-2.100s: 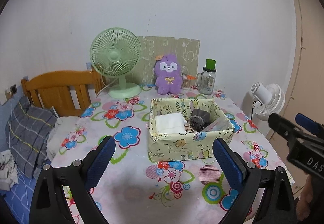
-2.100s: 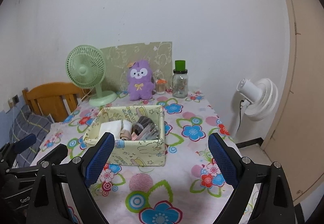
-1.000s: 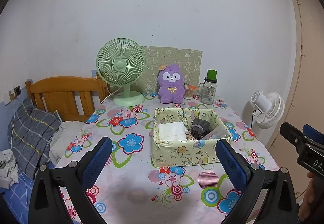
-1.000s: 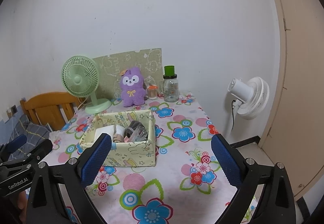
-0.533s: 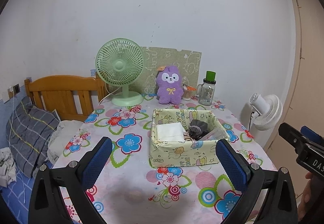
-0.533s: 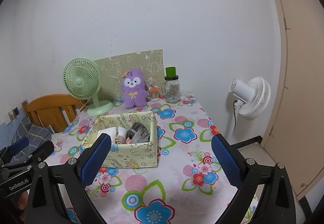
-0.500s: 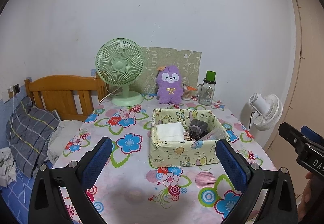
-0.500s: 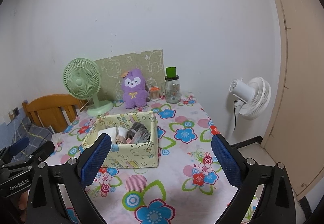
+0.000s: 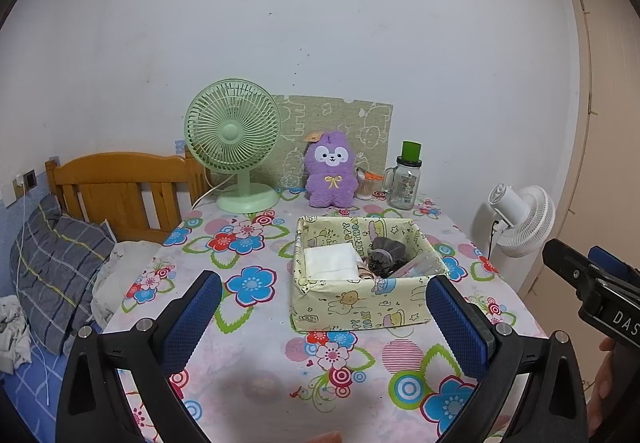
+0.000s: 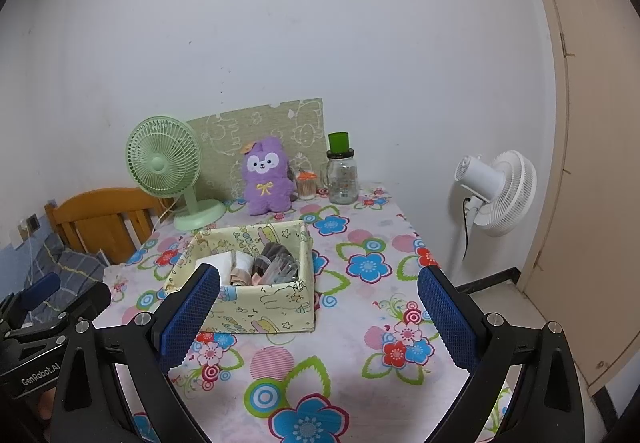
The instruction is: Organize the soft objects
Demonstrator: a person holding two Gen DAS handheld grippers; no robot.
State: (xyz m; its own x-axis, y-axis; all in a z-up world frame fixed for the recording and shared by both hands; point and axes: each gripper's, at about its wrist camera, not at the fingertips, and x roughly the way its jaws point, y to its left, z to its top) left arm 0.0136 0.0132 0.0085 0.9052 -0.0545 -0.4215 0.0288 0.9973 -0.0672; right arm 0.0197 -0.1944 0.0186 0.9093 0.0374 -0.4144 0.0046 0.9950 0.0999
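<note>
Both grippers, left gripper (image 9: pixel 324 319) and right gripper (image 10: pixel 318 313), hover level above the near table (image 9: pixel 256 375) edge, jaws spread wide, empty. Soft items sit in the yellow box (image 9: pixel 360 301) mid-table; purple plush (image 9: pixel 331 174) stands by the wall. Versus 2.1 s ago, both have backed away from the box.

A home bedroom: a wooden bed headboard (image 9: pixel 120 187) with a grey plaid pillow (image 9: pixel 56 267) lies at nine o'clock of a table under a flowered cloth (image 9: pixel 256 323), with a purple plush toy (image 9: pixel 331 175) at twelve o'clock and a beige door (image 10: pixel 592 163) at three.
</note>
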